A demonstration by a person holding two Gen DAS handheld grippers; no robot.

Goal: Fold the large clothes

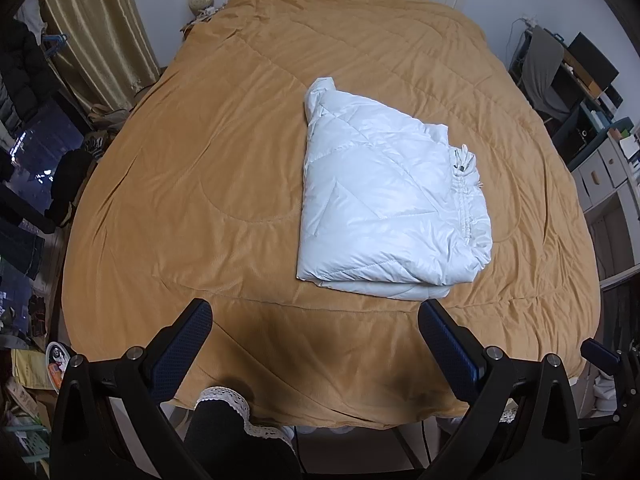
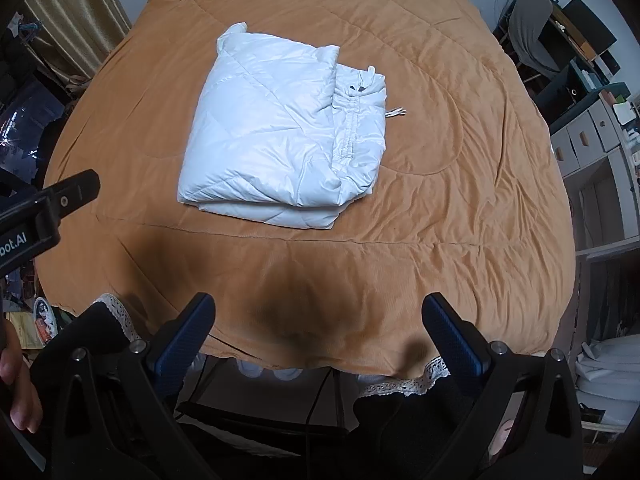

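Note:
A white quilted down jacket (image 1: 384, 204) lies folded into a compact rectangle on the mustard quilt (image 1: 224, 168) of a bed; in the right wrist view the jacket (image 2: 276, 140) sits left of centre with its gathered hem and cords on the right side. My left gripper (image 1: 316, 314) hangs open above the bed's near edge, well short of the jacket, nothing between its blue-padded fingers. My right gripper (image 2: 318, 308) is also open and empty over the near edge. The left gripper's body (image 2: 48, 208) shows at the left of the right wrist view.
Gold curtains (image 1: 96, 40) and dark clutter stand left of the bed. Shelves, drawers and a draped chair (image 1: 544, 76) line the right side. A hand (image 2: 16, 384) shows at the lower left. White lace trim (image 2: 400, 384) hangs below the quilt's near edge.

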